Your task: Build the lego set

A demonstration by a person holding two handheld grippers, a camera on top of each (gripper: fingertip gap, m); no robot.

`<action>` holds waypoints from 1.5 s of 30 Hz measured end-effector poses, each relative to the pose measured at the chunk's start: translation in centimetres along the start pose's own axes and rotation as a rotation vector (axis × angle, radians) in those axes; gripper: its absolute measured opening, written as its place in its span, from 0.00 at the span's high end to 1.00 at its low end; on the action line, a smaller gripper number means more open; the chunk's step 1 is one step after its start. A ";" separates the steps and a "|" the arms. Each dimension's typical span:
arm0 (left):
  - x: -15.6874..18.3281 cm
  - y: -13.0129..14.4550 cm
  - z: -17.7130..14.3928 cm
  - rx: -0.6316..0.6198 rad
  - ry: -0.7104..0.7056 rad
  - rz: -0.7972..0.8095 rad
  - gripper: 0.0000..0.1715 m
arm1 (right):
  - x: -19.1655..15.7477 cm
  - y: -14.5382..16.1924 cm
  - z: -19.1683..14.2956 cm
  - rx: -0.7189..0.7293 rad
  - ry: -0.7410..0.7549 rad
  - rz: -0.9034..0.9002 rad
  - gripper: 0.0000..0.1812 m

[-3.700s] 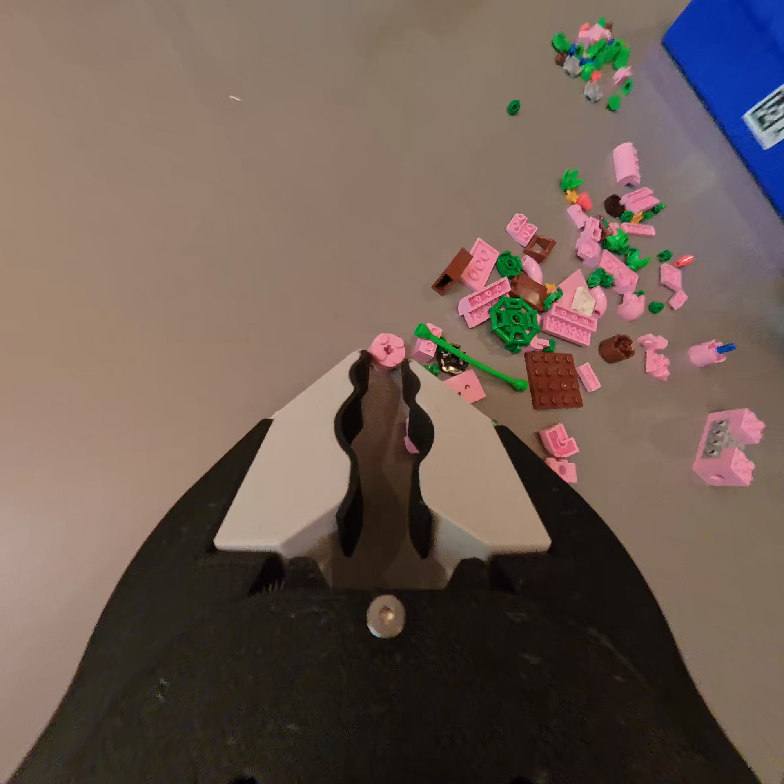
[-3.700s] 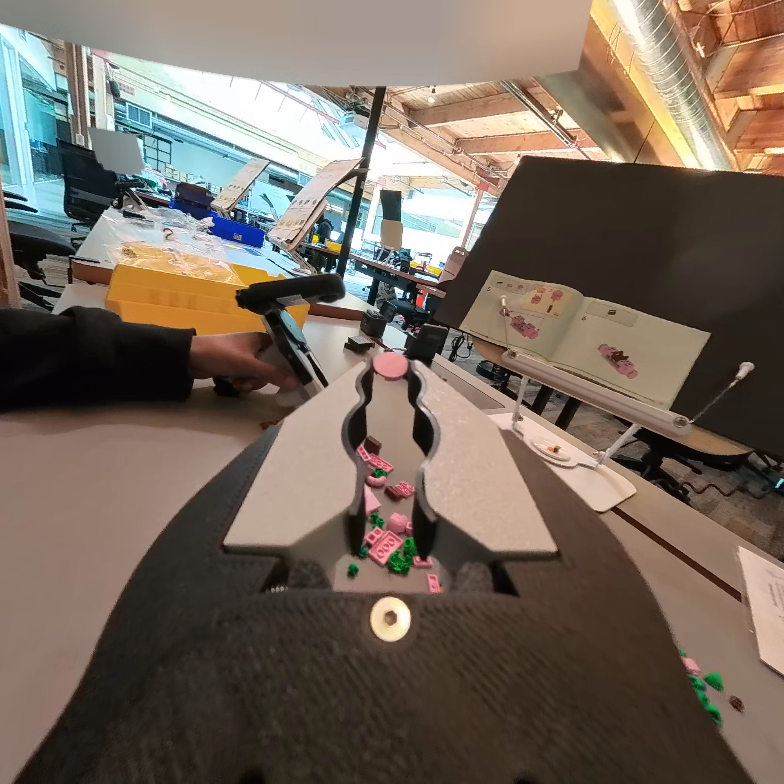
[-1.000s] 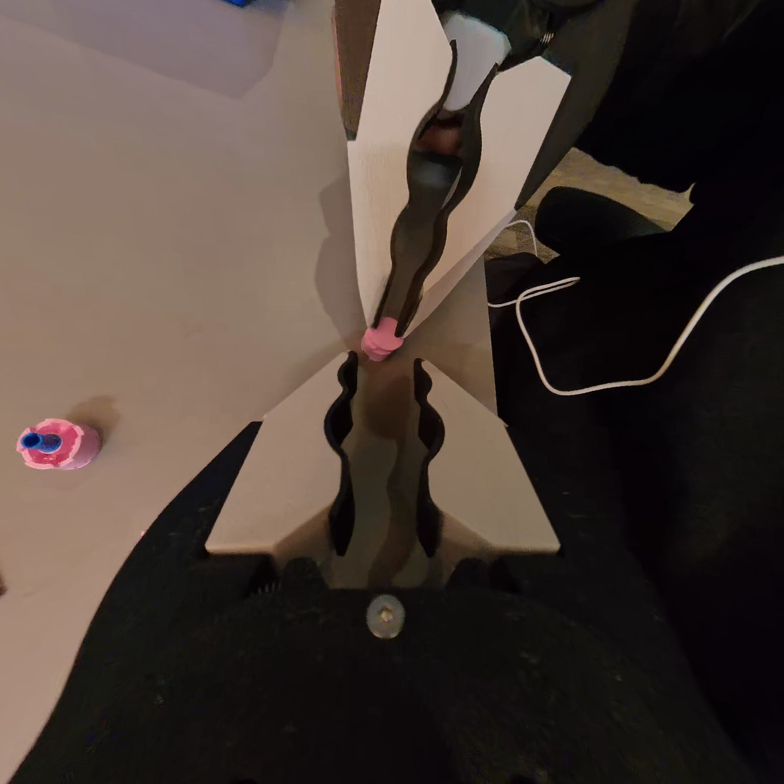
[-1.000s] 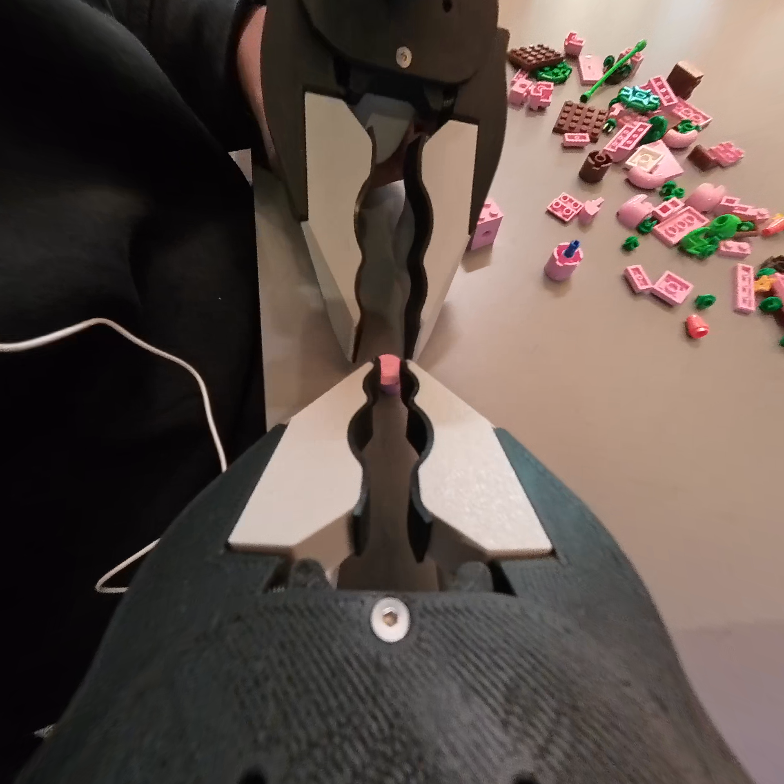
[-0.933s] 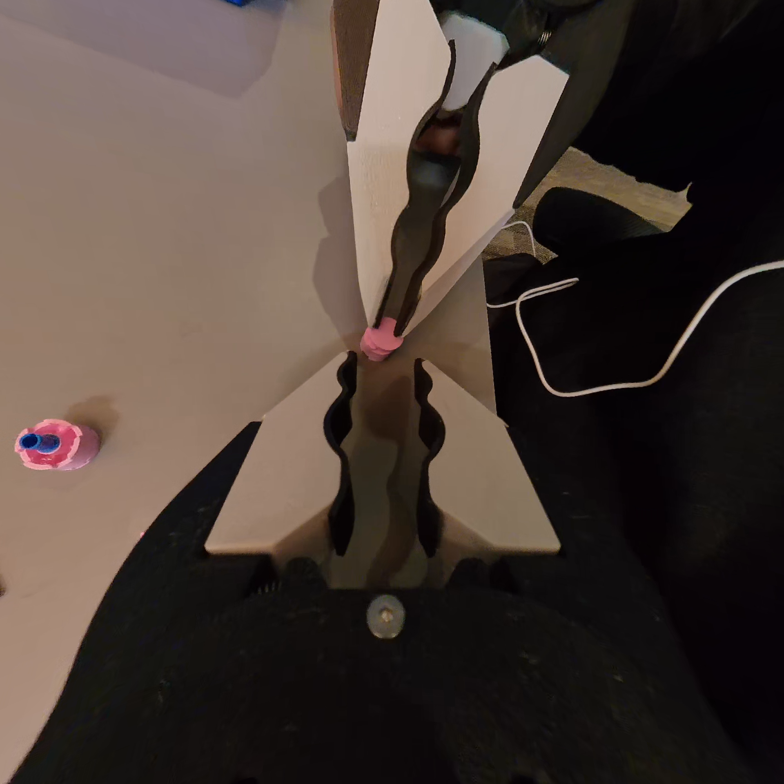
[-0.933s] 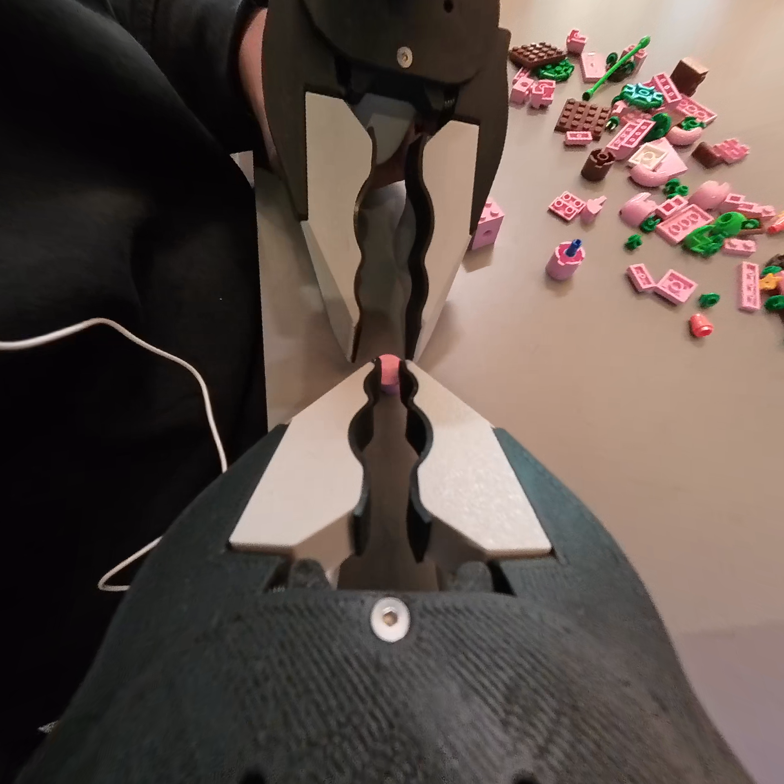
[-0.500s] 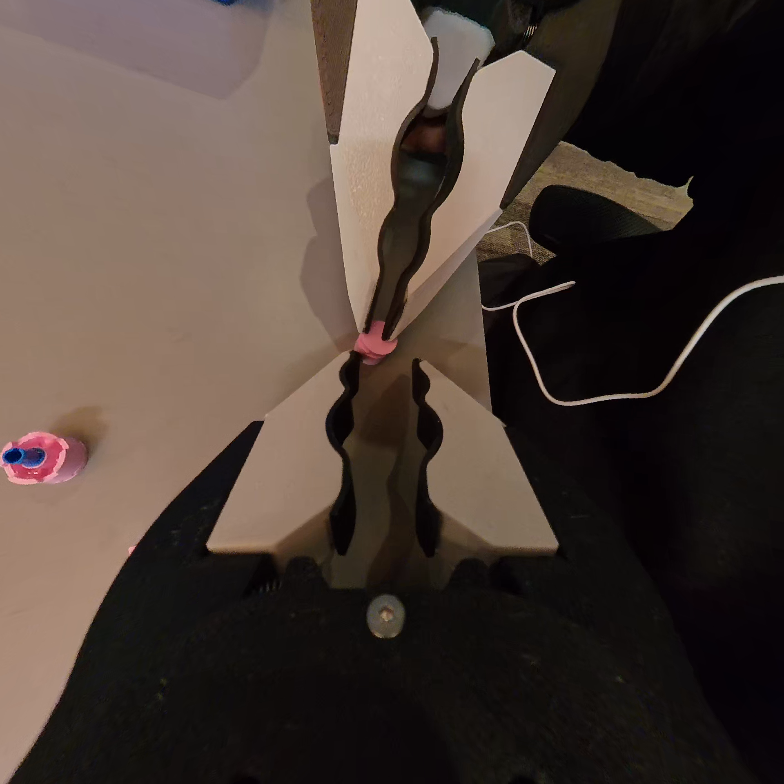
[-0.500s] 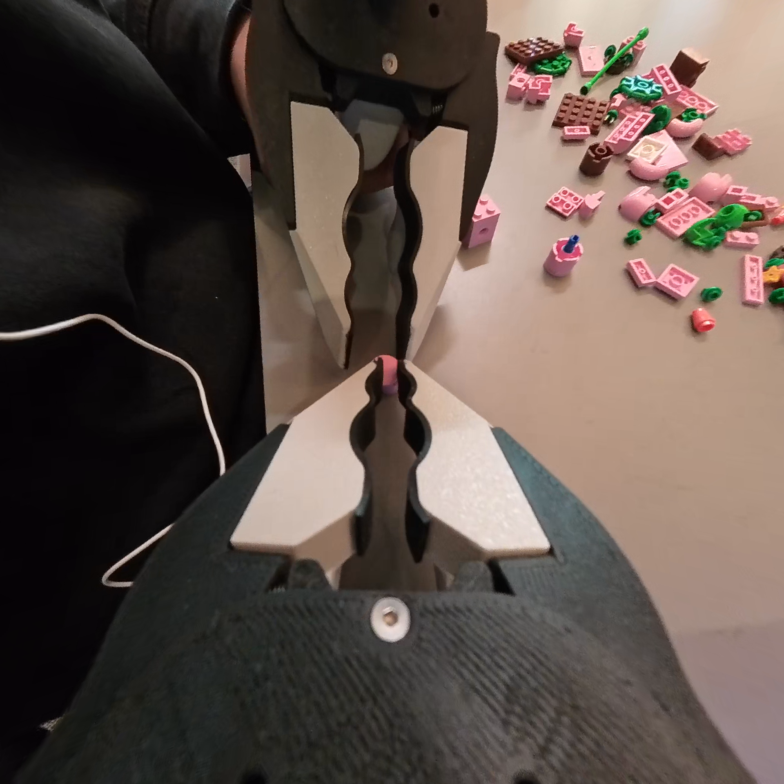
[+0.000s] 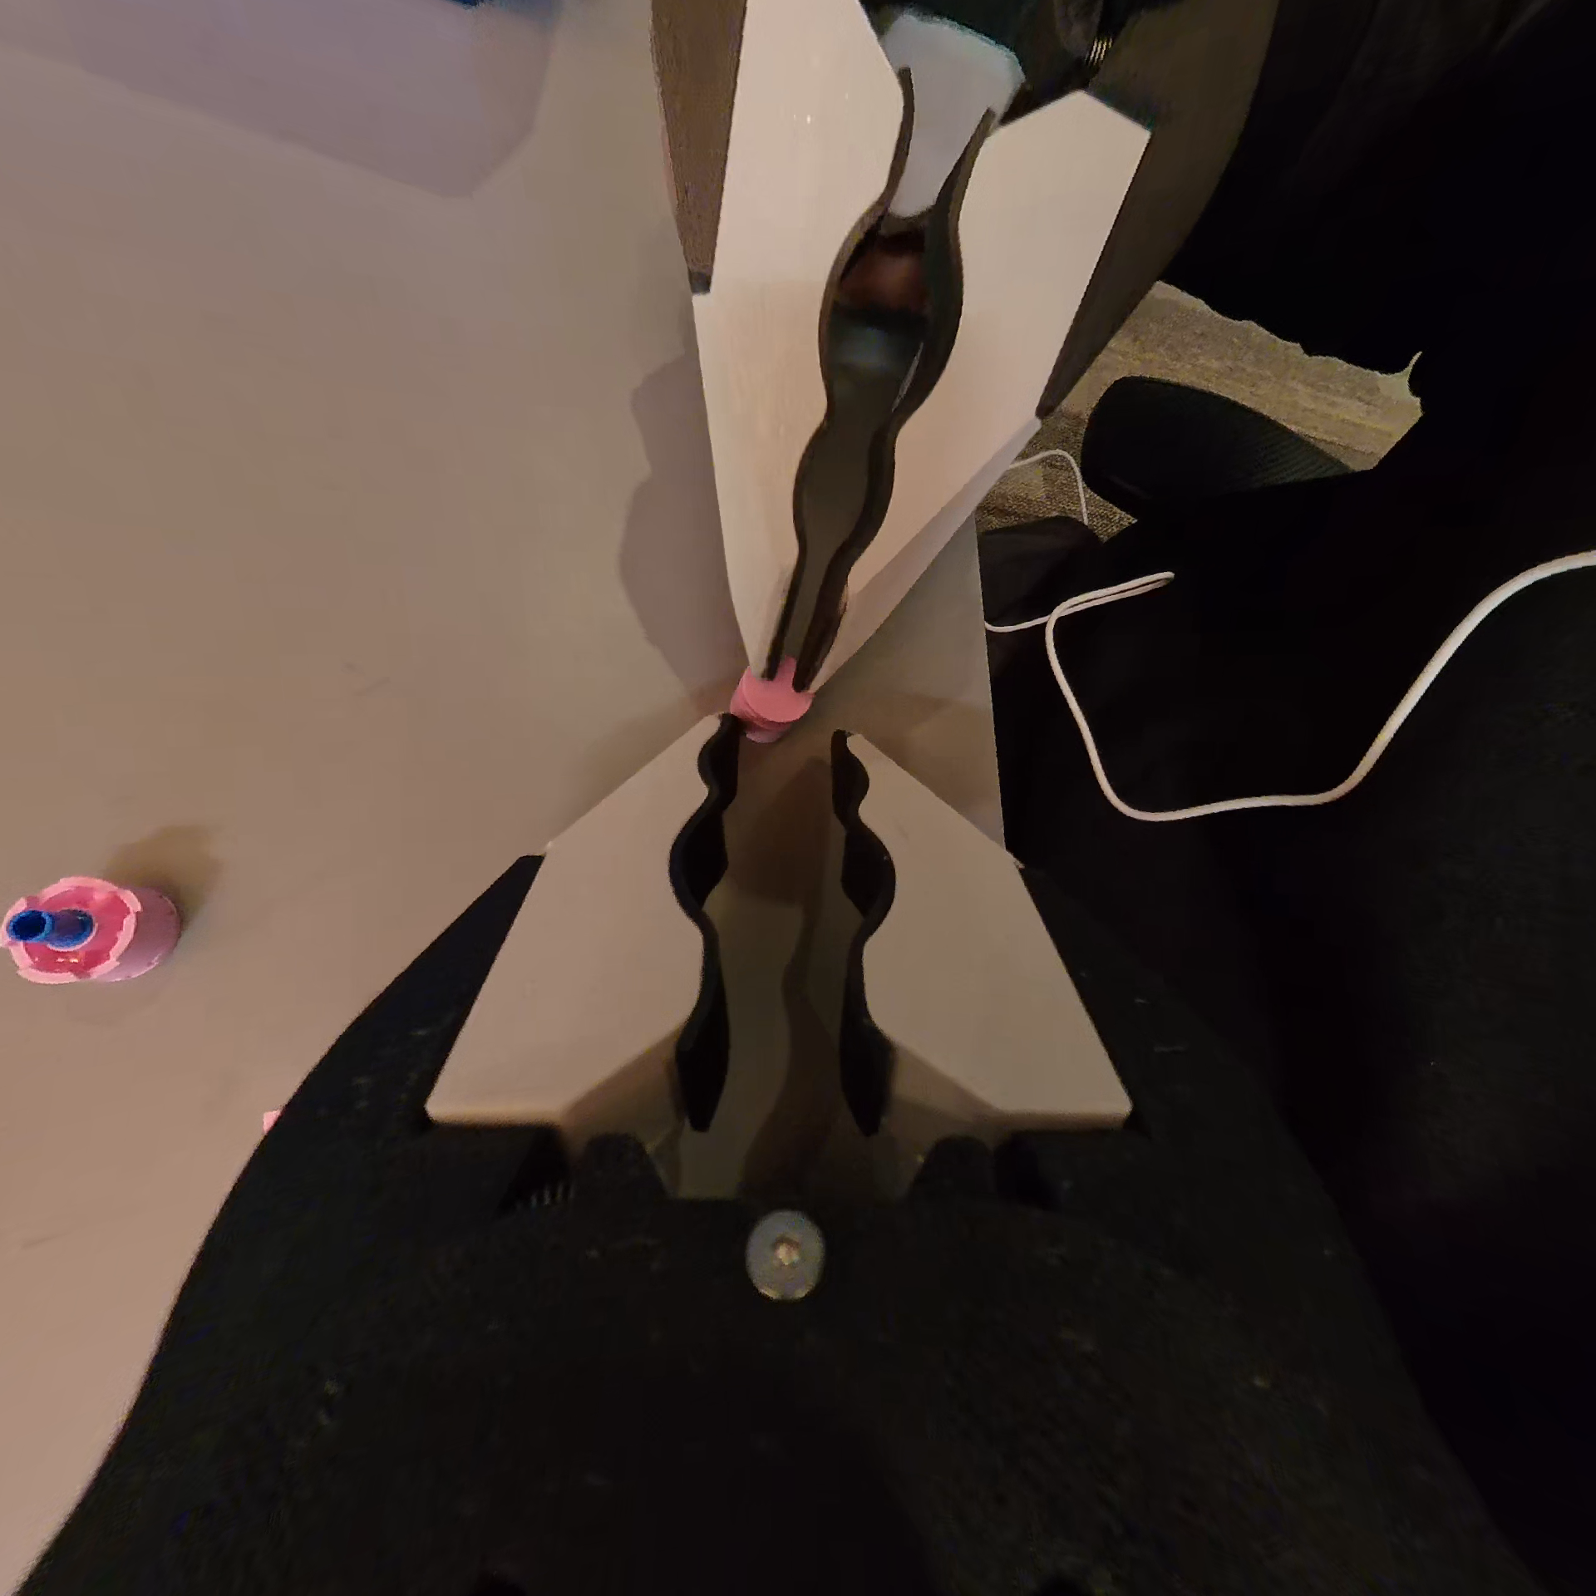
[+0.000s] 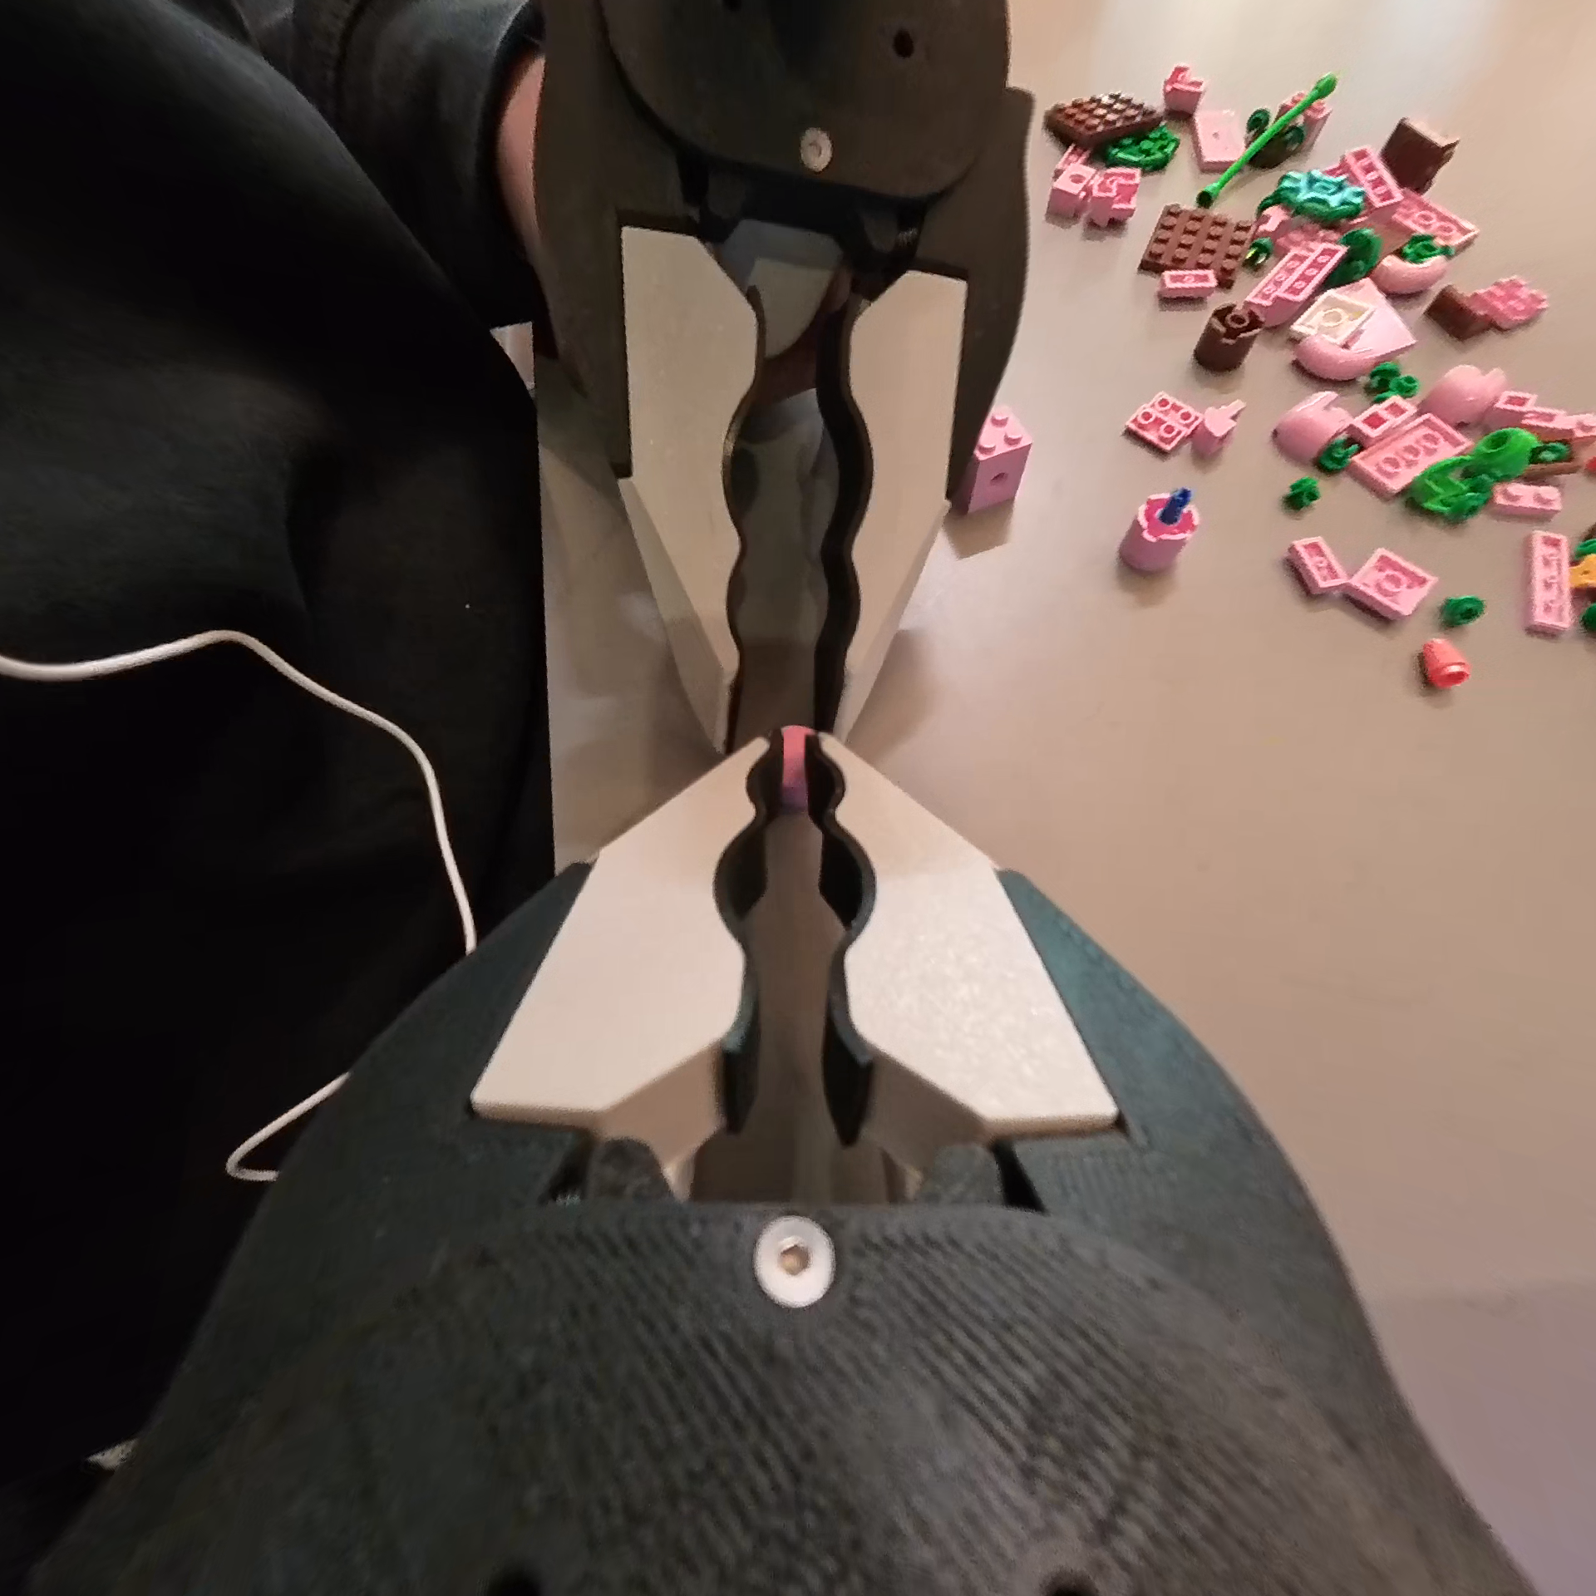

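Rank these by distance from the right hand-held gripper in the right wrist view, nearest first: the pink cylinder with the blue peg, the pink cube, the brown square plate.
From the right hand-held gripper:
1. Pink cube, up and just right, beside the other gripper.
2. Pink cylinder with the blue peg, farther right; close to the cube's distance, but slightly more.
3. Brown square plate, upper right, at the pile's near edge.

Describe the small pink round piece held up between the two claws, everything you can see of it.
The pink round piece is a small, stubby stack of round studs, smooth plastic. The right claw is shut on it, pinching it at the tips. The left claw is open, one fingertip right beside it. It hangs above the table's near edge.
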State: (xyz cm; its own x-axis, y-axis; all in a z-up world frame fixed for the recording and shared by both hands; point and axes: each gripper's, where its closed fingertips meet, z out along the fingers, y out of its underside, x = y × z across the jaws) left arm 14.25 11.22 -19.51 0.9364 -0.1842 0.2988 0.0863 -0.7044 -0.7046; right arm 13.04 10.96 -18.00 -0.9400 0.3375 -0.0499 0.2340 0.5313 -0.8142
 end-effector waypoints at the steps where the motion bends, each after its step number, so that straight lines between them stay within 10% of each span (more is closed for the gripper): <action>1: 0.0 0.0 0.0 0.000 0.000 0.000 0.88 | -0.1 0.1 0.1 -0.009 -0.002 -0.004 0.98; 28: -0.1 0.1 0.1 -0.008 -0.010 -0.001 0.92 | -0.2 0.1 0.8 -0.076 -0.023 0.022 1.00; 45: 0.4 -0.3 0.4 0.001 0.017 0.009 0.85 | 0.7 -1.5 -2.7 0.178 0.060 0.102 0.88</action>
State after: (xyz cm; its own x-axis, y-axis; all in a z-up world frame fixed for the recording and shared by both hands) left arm 14.75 11.62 -19.43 0.9313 -0.2022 0.3028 0.0779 -0.7018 -0.7081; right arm 12.71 12.48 -15.27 -0.8960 0.4311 -0.1068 0.2745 0.3486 -0.8962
